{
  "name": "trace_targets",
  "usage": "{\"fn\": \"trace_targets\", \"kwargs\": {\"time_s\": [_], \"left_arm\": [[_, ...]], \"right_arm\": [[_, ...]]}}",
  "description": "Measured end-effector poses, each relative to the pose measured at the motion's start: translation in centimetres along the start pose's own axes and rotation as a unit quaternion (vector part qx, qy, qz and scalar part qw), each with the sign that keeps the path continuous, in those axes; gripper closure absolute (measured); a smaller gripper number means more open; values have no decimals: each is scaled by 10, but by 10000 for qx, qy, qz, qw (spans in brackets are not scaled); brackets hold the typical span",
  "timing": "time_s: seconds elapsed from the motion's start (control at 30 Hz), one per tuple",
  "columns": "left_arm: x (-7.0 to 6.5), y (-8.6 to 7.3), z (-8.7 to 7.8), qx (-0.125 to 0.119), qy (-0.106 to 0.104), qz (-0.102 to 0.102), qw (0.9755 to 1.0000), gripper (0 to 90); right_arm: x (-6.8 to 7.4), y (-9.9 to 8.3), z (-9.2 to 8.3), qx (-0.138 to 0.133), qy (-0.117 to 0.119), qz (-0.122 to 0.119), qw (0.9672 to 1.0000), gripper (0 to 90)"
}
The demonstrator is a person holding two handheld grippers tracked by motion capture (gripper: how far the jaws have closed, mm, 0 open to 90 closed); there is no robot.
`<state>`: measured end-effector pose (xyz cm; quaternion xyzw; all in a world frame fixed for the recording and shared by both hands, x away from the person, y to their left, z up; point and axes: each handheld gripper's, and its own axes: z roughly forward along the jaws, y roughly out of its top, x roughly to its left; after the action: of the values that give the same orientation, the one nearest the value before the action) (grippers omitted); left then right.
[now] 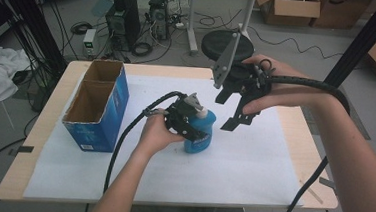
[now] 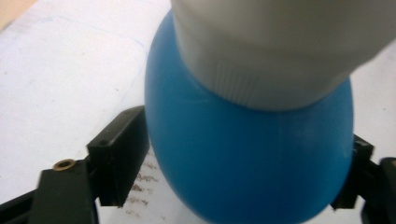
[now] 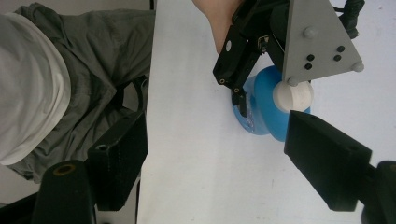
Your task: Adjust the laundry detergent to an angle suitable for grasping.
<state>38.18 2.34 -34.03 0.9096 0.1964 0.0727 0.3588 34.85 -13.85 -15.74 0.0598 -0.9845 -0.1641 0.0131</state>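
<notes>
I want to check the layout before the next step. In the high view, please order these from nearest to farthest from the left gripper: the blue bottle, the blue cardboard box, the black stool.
1. Blue bottle: between the jaws of the left gripper, mid-table.
2. Blue cardboard box: open-topped, on the table's left side.
3. Black stool: on the floor beyond the table's far edge.

On the table (image 1: 294,128), the bottle (image 1: 201,137) stands right of the open box (image 1: 98,107), well apart.
</notes>
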Motion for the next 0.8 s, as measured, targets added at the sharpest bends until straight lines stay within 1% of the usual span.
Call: {"fn": "trace_targets", "kwargs": {"time_s": [0.1,0.17,0.23,0.33,0.4,0.5,0.53,0.7,0.77,0.8], "left_arm": [[0,0,0,-62,-17,-15,10000,276],[-1,1,0,-99,-29,20,9999,324],[-1,1,-1,-115,-21,3,9999,340],[-1,1,-1,-153,-29,-33,9999,393],[-3,1,-1,-141,39,16,9999,414],[-3,2,-2,-127,52,11,9999,419],[-3,2,-2,-137,91,40,9999,422],[-4,3,-2,-137,135,17,9998,432],[-3,2,-2,-158,137,25,9998,437],[-3,2,-3,-157,120,60,9998,438]], "right_arm": [[0,-1,0,-18,-8,8,10000,219],[0,-2,0,-15,-6,23,10000,218],[0,-2,0,-27,-7,25,10000,219],[0,-3,0,-21,-9,28,10000,219],[0,-3,0,-28,-4,31,10000,219],[-1,-3,1,-21,2,26,10000,218],[-1,-3,1,-16,7,23,10000,219],[-1,-4,1,-32,9,38,10000,219],[-1,-4,1,-41,0,44,10000,220],[-1,-4,1,-42,-3,46,10000,220]]}}
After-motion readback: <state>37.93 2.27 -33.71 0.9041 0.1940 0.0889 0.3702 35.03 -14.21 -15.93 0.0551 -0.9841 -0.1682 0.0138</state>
